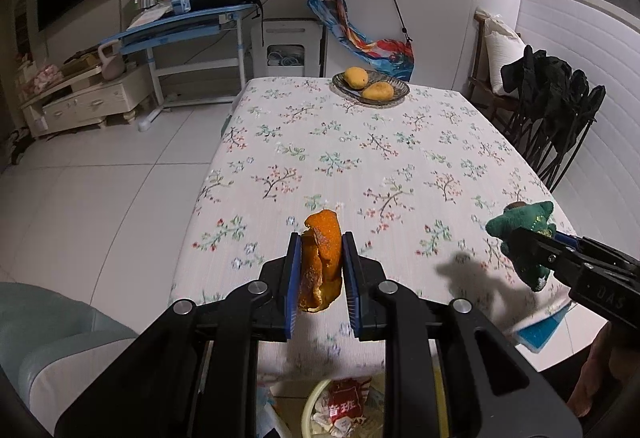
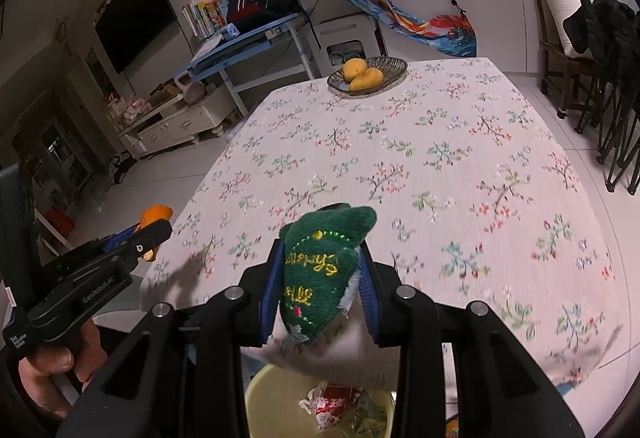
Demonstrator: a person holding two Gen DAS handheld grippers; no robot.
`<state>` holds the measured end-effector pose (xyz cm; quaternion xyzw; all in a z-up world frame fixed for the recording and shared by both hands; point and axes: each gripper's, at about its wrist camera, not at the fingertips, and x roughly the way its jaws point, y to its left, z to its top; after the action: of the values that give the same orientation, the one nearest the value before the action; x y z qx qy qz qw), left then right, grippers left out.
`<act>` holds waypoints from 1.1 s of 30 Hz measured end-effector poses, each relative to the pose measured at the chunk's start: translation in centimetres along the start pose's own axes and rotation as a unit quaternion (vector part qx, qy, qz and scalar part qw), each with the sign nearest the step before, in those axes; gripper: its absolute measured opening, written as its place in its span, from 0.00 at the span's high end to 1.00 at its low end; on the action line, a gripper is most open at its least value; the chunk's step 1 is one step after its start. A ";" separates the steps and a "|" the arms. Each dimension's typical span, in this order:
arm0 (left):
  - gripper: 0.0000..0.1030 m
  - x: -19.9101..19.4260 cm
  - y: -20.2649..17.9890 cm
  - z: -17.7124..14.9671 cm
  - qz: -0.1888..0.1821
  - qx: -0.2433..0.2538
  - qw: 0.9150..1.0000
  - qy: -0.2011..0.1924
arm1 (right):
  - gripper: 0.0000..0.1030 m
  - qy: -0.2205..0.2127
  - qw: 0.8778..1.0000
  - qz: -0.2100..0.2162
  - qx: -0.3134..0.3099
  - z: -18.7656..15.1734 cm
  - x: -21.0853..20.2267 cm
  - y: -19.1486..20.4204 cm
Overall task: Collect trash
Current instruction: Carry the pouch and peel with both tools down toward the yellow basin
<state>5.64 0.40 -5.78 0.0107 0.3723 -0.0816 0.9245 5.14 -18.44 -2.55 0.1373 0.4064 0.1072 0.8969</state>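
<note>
Trash fills the yellow bin under the near edge of the floral table. Right gripper clamps a green plush above the bin; left gripper pinches an orange peel above the table's near edge.

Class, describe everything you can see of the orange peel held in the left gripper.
The curled orange citrus peel is a rough, dimpled strip, bright orange outside with a paler, yellowish inner side showing along its folded edges. It stands roughly upright, clamped between the blue pads of the left gripper, its top poking above them and its lower end hanging below. It is held off the floral tablecloth, near the table's edge. In the right wrist view only its tip shows.
</note>
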 end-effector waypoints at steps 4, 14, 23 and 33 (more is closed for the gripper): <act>0.81 -1.1 0.0 -1.4 -0.002 -0.001 1.000 0.002 | 0.66 0.005 1.000 0.000 0.006 -1.3 -0.6 0.1; 0.81 -3.2 -0.3 -3.7 -0.006 0.007 1.000 0.003 | 0.66 0.016 1.000 0.004 0.006 -4.1 -1.9 1.0; 0.81 -4.5 -1.0 -5.1 -0.012 0.015 1.000 0.005 | 0.66 0.033 0.999 0.011 -0.001 -6.4 -2.6 2.2; 0.81 -5.2 -2.4 -6.9 -0.024 0.033 0.999 0.015 | 0.66 0.067 0.998 0.018 0.009 -8.6 -2.6 2.6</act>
<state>-3.19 -0.66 -7.11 0.0331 0.3832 -0.1161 0.9157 -3.28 -15.40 -5.34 0.1450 0.4638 0.1288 0.8644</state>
